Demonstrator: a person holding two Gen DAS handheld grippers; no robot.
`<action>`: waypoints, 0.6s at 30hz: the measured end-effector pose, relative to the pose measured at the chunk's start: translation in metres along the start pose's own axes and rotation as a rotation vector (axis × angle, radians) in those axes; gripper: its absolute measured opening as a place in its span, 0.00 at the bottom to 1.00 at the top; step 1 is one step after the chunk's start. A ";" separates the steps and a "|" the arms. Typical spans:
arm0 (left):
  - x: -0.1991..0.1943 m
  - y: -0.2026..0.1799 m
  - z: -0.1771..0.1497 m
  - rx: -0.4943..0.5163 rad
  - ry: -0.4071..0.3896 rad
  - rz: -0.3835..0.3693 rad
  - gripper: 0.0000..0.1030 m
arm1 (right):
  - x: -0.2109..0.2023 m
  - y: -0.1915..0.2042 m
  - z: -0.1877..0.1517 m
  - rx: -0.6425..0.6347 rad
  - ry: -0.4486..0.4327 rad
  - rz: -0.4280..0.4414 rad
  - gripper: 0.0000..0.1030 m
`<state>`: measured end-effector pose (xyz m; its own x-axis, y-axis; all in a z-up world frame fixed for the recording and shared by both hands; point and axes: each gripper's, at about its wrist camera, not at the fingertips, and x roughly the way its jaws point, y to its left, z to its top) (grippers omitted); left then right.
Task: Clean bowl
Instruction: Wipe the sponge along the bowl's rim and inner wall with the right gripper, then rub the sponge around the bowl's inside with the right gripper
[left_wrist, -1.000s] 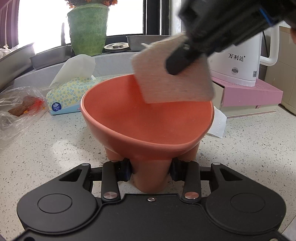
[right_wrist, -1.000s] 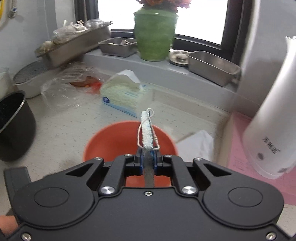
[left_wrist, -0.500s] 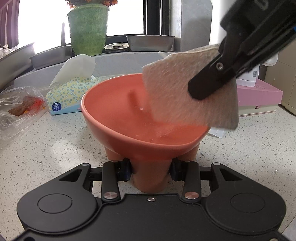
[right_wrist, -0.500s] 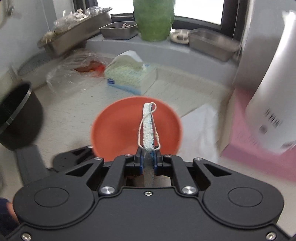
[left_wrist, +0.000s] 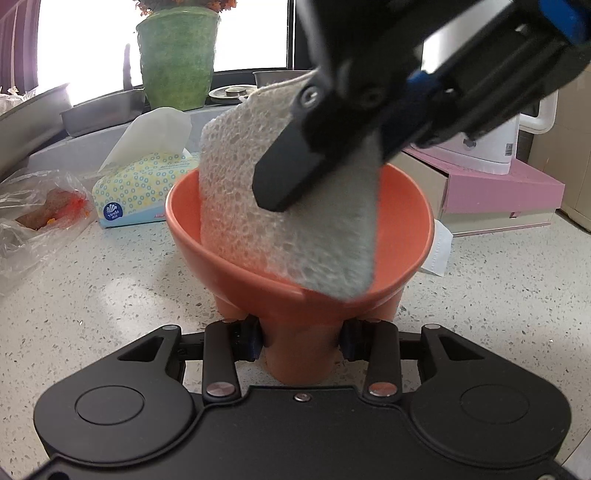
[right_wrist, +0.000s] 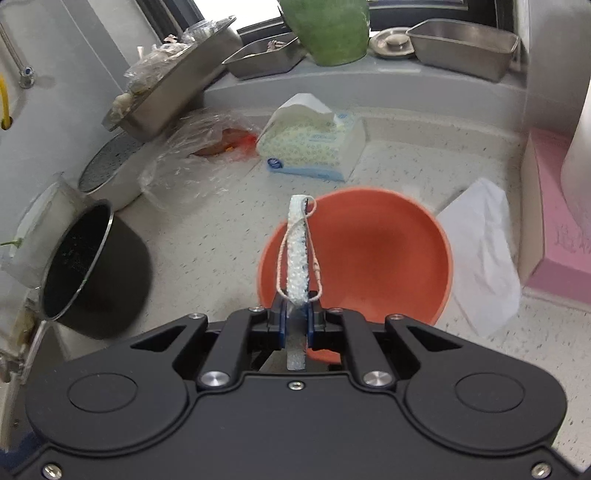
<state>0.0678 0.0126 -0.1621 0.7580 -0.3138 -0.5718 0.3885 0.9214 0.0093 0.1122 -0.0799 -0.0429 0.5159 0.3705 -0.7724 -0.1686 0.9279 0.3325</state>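
Note:
An orange footed bowl (left_wrist: 402, 229) stands on the speckled counter. My left gripper (left_wrist: 301, 343) is shut on its foot, close to the camera. My right gripper (right_wrist: 296, 317) is shut on a flat white sponge cloth (right_wrist: 297, 254) with a string loop. In the left wrist view the sponge cloth (left_wrist: 251, 206) hangs inside the bowl, against its left and near wall, and the right gripper (left_wrist: 291, 177) comes down from the upper right. In the right wrist view the bowl (right_wrist: 369, 258) lies below, seen from above.
A tissue box (left_wrist: 140, 184), a plastic bag of food (left_wrist: 40, 210) and a green vase (left_wrist: 177, 55) stand behind left. A white kettle on a pink box (left_wrist: 495, 184) stands right. A black pot (right_wrist: 85, 262) and a loose tissue (right_wrist: 484, 254) flank the bowl.
My right gripper has moved the sponge cloth from the bowl's right rim down and to the left inside the bowl. The left gripper and bowl have stayed put.

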 end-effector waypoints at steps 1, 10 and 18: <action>0.000 0.000 0.000 0.000 0.000 0.000 0.37 | 0.000 -0.001 0.001 0.006 -0.013 -0.007 0.11; 0.000 0.000 0.000 0.001 0.000 -0.002 0.37 | -0.012 -0.025 0.011 0.010 -0.093 -0.150 0.11; 0.000 -0.001 0.000 -0.004 0.000 0.001 0.37 | -0.035 -0.040 -0.007 -0.033 -0.094 -0.212 0.11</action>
<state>0.0676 0.0111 -0.1621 0.7582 -0.3127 -0.5721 0.3854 0.9227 0.0065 0.0952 -0.1296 -0.0324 0.6183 0.1636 -0.7688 -0.0749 0.9859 0.1496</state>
